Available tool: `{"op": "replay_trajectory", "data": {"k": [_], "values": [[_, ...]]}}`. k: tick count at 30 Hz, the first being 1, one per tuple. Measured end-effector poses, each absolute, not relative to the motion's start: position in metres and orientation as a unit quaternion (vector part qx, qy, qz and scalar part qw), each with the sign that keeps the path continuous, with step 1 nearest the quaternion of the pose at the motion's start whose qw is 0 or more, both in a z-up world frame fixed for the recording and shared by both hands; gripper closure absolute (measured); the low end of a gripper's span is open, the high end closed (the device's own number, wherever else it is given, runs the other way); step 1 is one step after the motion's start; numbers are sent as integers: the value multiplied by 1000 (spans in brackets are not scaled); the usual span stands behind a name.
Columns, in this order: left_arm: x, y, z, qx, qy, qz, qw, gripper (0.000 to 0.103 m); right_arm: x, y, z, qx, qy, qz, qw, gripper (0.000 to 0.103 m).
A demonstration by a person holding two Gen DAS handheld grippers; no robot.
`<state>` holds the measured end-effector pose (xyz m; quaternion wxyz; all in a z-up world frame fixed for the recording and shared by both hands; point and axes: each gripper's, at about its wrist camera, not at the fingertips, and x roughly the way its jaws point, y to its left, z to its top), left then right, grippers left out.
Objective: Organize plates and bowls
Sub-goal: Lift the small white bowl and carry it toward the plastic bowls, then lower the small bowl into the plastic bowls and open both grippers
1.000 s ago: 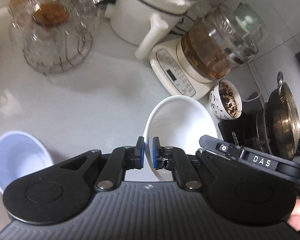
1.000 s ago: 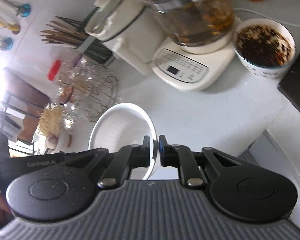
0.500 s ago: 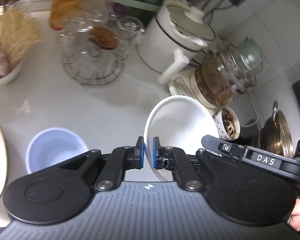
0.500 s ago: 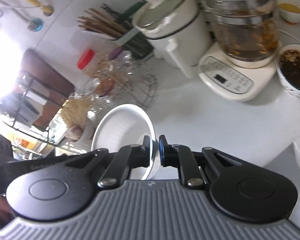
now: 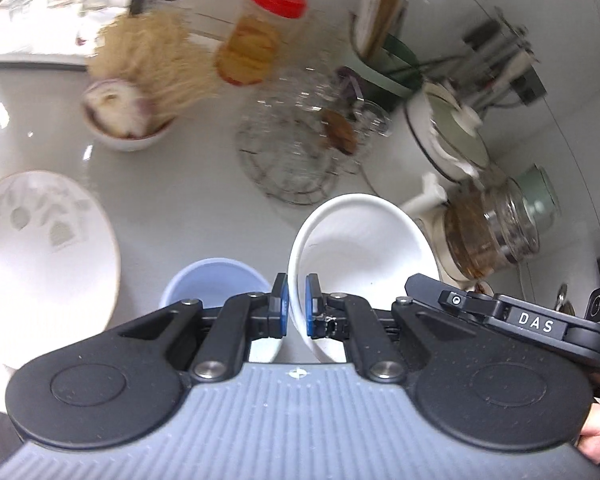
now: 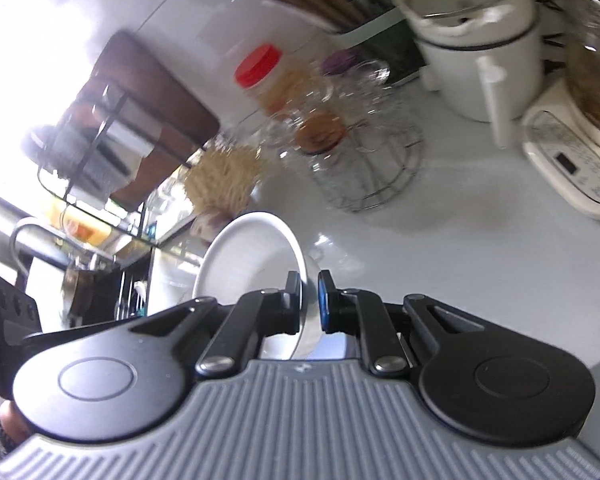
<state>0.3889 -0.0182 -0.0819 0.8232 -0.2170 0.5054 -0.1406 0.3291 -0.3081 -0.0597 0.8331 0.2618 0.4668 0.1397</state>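
My left gripper (image 5: 296, 306) is shut on the left rim of a white bowl (image 5: 364, 240) and holds it above the white counter. My right gripper (image 6: 309, 304) is shut on the right rim of the same white bowl (image 6: 248, 256), which is tilted. The right gripper's body, marked DAS (image 5: 536, 322), shows at the right of the left wrist view. A pale blue bowl (image 5: 216, 284) sits on the counter just left of the held bowl. A large white plate with a leaf pattern (image 5: 40, 240) lies at the far left.
A wire rack of glasses (image 5: 300, 148), a bowl of onions (image 5: 124, 116) with dry noodles, a red-lidded jar (image 5: 260, 40), a white cooker (image 5: 452, 140), a glass kettle on its base (image 5: 496, 228) and a chopstick holder (image 6: 340, 4) crowd the back of the counter.
Both grippers have carried the white bowl leftward along the counter and higher. The blue bowl now lies right beside it, and the leaf plate and onion bowl have come into view.
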Motion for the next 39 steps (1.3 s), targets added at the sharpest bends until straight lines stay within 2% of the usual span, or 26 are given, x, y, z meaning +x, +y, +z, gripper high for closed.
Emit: {"op": "replay_trajectory", "data": {"k": [11, 27, 39], "values": [[384, 16, -116, -226, 522, -81, 819, 96, 347, -268, -89, 218, 511, 173, 813, 90], [401, 4, -167, -198, 578, -55, 790, 96, 357, -251, -130, 159, 556, 175, 797, 90], [395, 5, -182, -215, 588, -30, 779, 96, 361, -247, -150, 150, 577, 191, 780, 90]]}}
